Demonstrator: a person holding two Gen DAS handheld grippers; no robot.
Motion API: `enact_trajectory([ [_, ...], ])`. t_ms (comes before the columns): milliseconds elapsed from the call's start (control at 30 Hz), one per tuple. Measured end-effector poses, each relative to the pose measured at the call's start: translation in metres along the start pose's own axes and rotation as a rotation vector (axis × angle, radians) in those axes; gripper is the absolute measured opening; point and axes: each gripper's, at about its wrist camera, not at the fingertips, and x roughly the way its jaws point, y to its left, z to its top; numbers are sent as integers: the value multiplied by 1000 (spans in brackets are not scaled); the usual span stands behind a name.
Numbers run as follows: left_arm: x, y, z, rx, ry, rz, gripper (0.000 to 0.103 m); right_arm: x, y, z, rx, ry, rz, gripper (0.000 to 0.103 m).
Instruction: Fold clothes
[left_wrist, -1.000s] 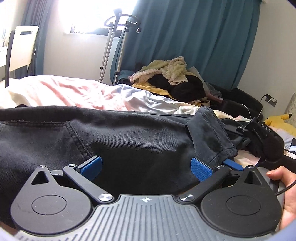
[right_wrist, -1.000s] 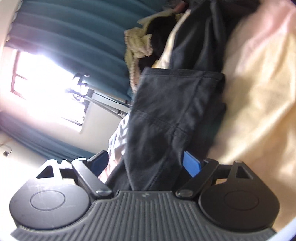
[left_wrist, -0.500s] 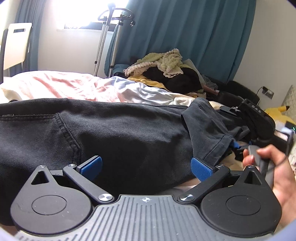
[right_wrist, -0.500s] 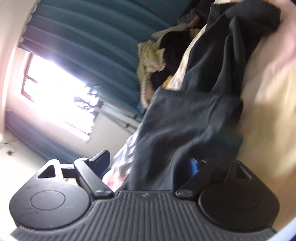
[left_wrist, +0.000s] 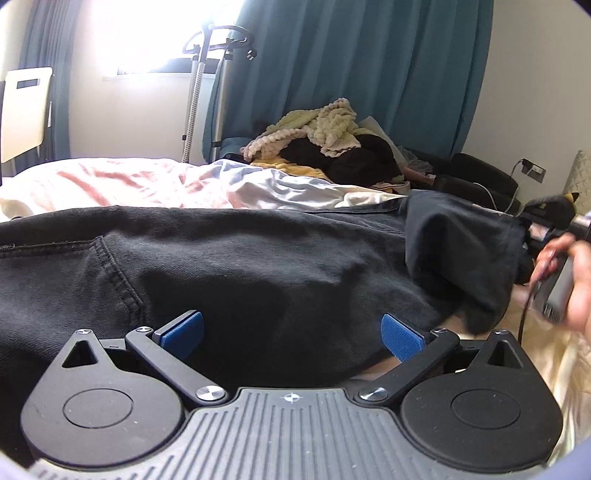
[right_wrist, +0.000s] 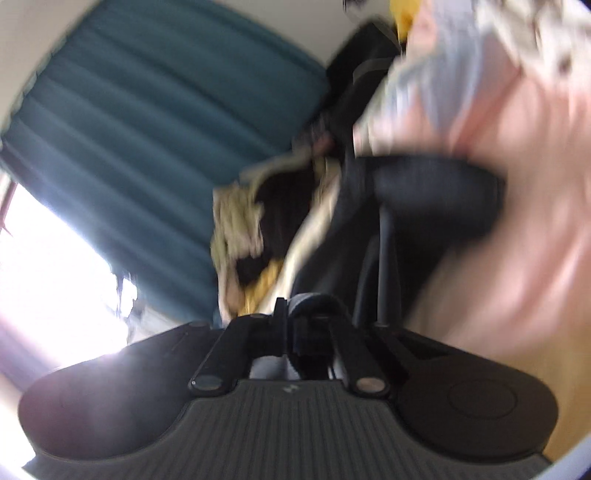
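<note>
Black jeans (left_wrist: 229, 266) lie on the bed (left_wrist: 110, 181), long axis running left to right across the middle of the left wrist frame, waistband cut off at the left edge. Their far end is folded up at centre right. The left tool (left_wrist: 291, 330) sits low at the jeans' near edge with its fingers wide apart, blue pads (left_wrist: 400, 338) on either side of the cloth and nothing held. Bare bedding shows beyond the jeans. At the right edge a hand (left_wrist: 569, 280) holds the right tool's handle. The right wrist view is blurred; the right tool (right_wrist: 306, 317) appears drawn together on dark fabric (right_wrist: 424, 199), though the contact is hard to make out.
</note>
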Motion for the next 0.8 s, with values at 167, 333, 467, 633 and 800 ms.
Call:
enact_trajectory([
  [167, -16, -15, 2, 72, -68, 12, 103, -2, -4, 45, -211, -152, -103, 3],
  [333, -9, -29, -6, 142, -60, -3, 103, 22, -42, 40, -297, -133, -234, 4],
  [467, 4, -31, -11, 141, -1, -22, 103, 43, -65, 10, -417, -50, -283, 4],
  [633, 7, -28, -10, 109, -4, -24, 103, 40, -50, 9, -498, -17, -300, 9],
  [800, 0, -26, -9, 95, -25, -28, 103, -4, -31, 16, -548, 12, -249, 56],
])
